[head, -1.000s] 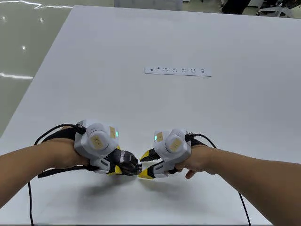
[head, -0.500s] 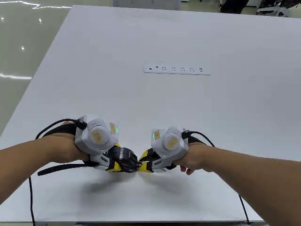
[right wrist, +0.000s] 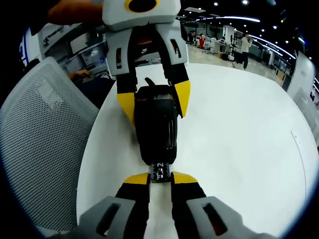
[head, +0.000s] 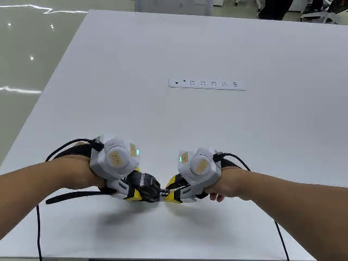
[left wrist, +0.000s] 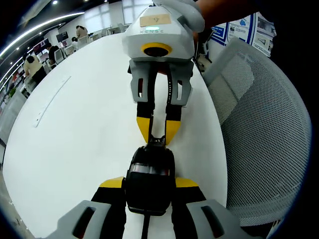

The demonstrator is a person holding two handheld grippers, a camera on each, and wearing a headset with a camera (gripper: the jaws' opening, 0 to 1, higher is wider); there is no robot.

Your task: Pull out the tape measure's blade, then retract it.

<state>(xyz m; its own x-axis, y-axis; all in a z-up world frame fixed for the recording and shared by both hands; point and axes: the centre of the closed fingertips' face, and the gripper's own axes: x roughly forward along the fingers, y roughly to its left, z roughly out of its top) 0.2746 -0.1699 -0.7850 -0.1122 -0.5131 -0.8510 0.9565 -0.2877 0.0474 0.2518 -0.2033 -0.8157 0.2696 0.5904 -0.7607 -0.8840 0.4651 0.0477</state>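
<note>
My left tool point(left wrist: 149, 183) clamps the tape measure point(right wrist: 155, 122); my right tool point(right wrist: 160, 179) pinches its blade point(right wrist: 160, 170). Barely any blade is out, so I judge the pull hardly begun.

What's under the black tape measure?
The white table lies below the tape measure, which the left hand-held gripper clamps. The spot straight beneath is covered, so touching or lifted can't be told.

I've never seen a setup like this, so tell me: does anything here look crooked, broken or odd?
Nothing stands out. The left tool grips the tape measure squarely, the right tool pinches its blade tip, and the power strip lies flat on the white table.
</note>
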